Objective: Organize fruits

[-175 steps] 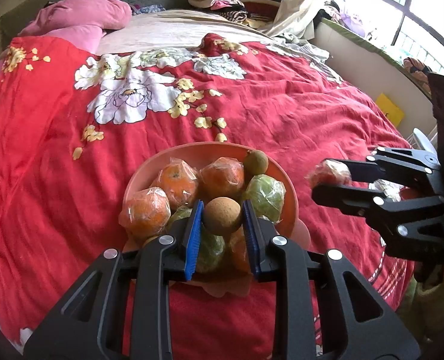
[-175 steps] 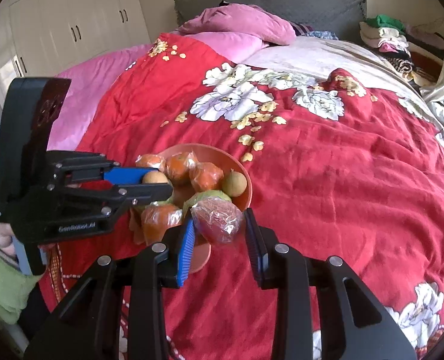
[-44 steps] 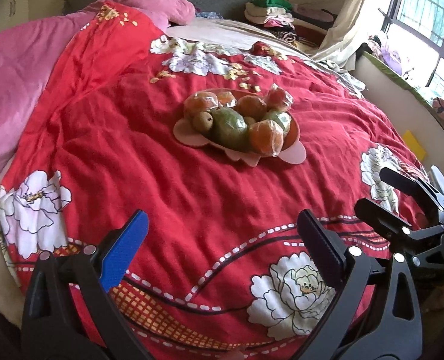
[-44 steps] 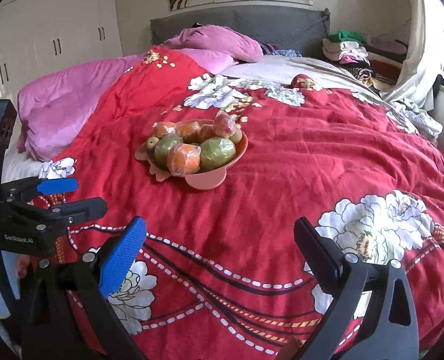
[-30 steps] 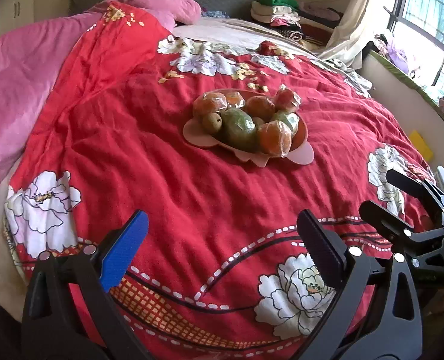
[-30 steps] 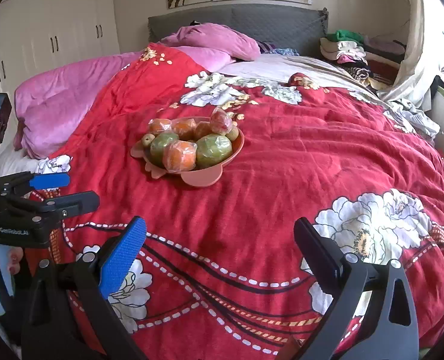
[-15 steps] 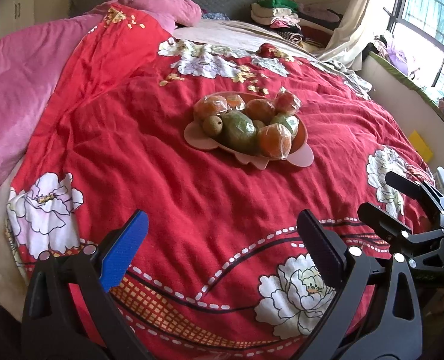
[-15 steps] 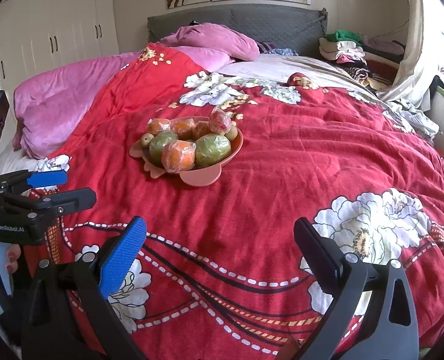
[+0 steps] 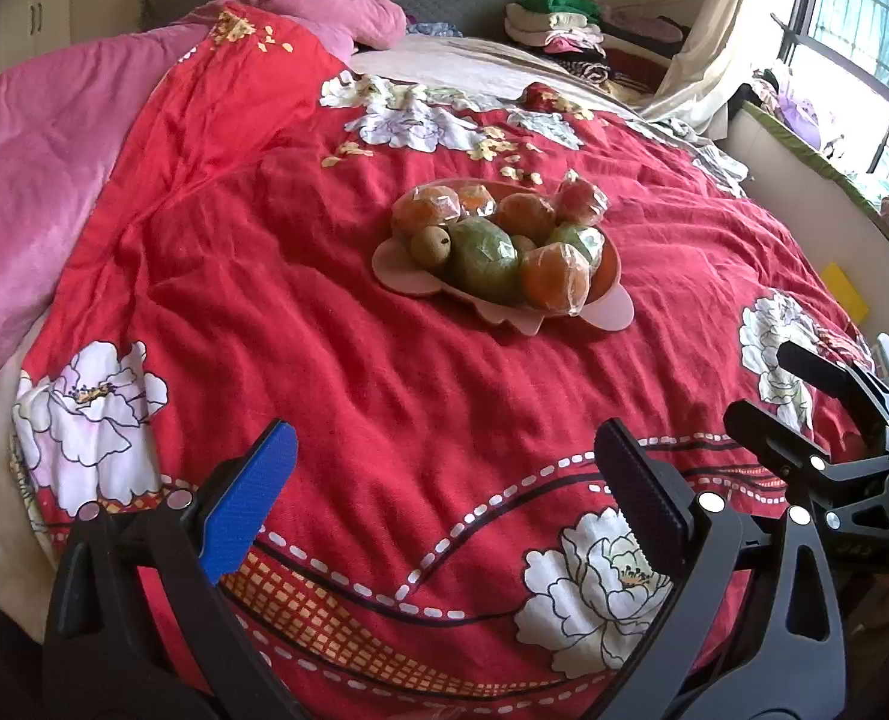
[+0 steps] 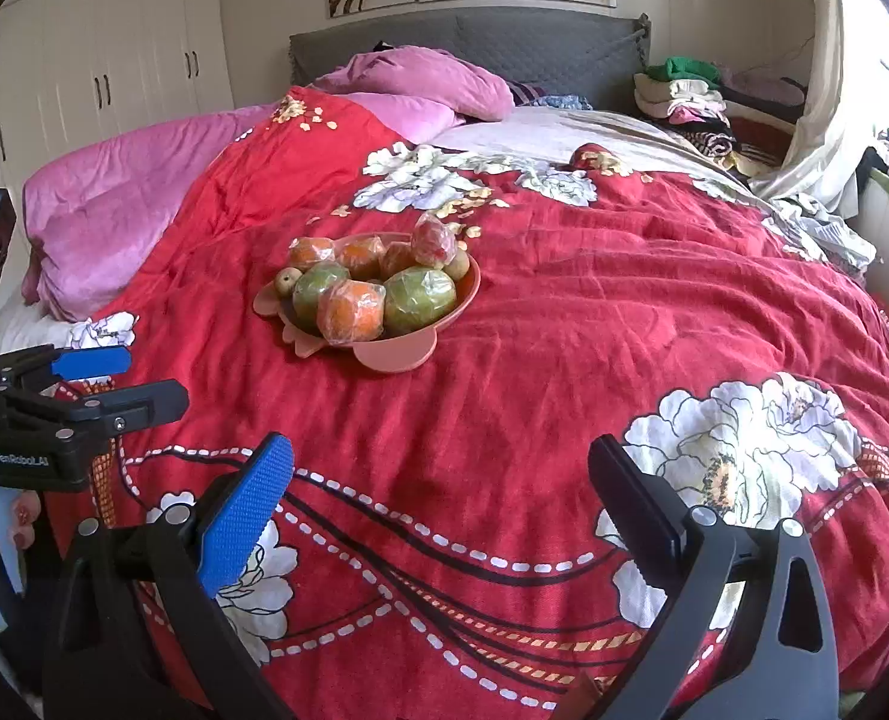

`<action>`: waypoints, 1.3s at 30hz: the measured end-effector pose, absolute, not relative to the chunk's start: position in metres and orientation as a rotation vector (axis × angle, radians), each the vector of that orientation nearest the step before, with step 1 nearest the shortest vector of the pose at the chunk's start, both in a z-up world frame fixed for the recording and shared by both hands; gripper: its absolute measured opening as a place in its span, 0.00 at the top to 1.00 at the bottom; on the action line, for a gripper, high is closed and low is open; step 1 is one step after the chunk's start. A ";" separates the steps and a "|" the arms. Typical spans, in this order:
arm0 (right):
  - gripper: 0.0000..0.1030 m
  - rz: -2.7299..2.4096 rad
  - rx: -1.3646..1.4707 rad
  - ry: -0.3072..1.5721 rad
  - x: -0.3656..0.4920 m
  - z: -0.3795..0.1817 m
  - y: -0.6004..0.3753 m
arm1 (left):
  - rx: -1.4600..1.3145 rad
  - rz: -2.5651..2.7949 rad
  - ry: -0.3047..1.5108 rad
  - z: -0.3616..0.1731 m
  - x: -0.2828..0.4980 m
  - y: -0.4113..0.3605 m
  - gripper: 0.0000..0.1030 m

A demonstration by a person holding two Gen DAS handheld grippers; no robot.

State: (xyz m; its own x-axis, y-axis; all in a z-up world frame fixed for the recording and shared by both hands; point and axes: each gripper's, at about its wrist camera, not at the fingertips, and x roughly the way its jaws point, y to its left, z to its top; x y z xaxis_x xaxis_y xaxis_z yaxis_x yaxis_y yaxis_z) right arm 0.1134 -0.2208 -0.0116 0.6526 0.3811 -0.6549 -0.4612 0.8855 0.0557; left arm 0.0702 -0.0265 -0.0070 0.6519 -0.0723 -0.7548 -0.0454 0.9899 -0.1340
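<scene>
The only readable lettering is "GenRobot.AI", in small white print on the black body of the left gripper [image 10: 114, 384], at about nine o'clock in the right wrist view. Nothing else in either view carries legible text, numbers or signs.

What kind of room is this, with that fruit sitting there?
It looks like a home bedroom. A wide bed with a red flowered quilt, a grey padded headboard and pink bedding fills the view, with white wardrobe doors along one wall. The pink fruit bowl sits on the quilt.
</scene>
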 end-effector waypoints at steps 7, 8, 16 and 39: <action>0.04 0.477 -0.119 0.711 0.113 -0.012 -0.221 | -0.143 -0.013 0.867 -0.007 0.070 -0.027 0.09; 0.04 0.476 -0.118 0.712 0.114 -0.012 -0.221 | -0.144 -0.014 0.867 -0.007 0.070 -0.027 0.09; 0.04 0.471 -0.117 0.710 0.113 -0.011 -0.222 | -0.143 -0.012 0.865 -0.007 0.070 -0.027 0.09; 0.04 0.466 -0.127 0.715 0.112 -0.013 -0.220 | -0.126 -0.007 0.858 -0.004 0.069 -0.026 0.09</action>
State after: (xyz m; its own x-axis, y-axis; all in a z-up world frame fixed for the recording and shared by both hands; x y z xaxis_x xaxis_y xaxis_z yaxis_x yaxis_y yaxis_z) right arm 0.1116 -0.2198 -0.0132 0.6580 0.3678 -0.6571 -0.4528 0.8905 0.0450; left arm 0.0692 -0.0263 -0.0041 0.6543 -0.0564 -0.7541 -0.0448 0.9926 -0.1131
